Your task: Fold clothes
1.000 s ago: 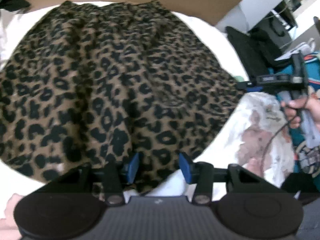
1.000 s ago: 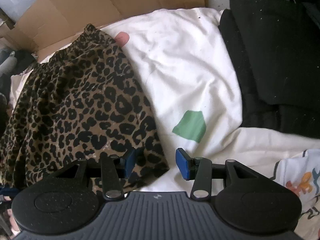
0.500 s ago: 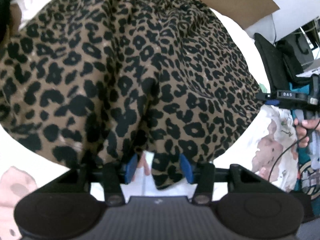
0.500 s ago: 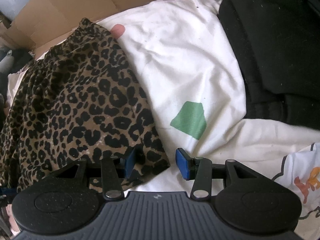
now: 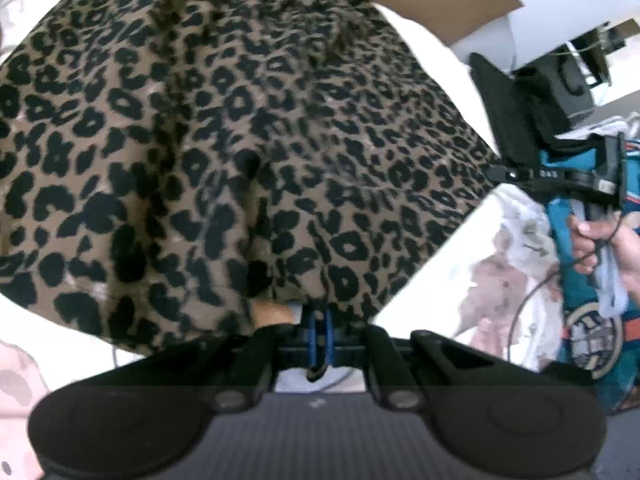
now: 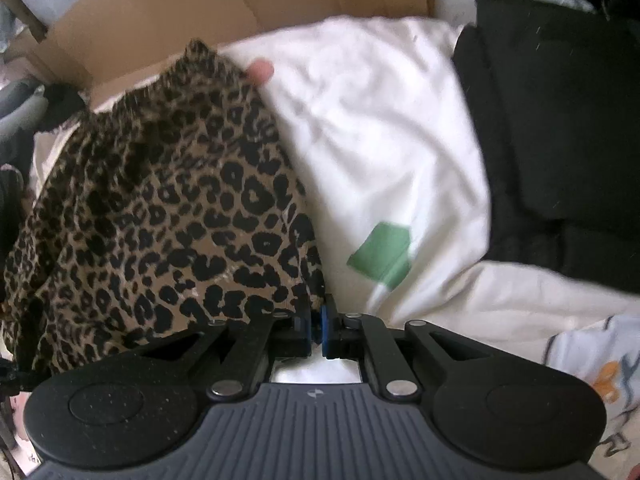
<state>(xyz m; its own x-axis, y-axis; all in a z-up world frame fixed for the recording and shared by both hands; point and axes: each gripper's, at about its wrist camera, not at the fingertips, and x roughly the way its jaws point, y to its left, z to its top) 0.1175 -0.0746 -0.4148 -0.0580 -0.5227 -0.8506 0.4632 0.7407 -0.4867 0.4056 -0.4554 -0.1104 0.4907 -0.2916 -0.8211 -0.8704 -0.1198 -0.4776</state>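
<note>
Both claws, left (image 5: pixel 319 334) and right (image 6: pixel 316 330), have just closed, pinching the skirt's (image 5: pixel 240 140) near hem, probably to fold it.

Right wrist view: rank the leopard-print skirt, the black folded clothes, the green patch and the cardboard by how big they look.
1. Leopard-print skirt and black folded clothes: alike, and the skirt lies nearer, so unranked.
2. Cardboard, partly hidden.
3. Green patch.
</note>
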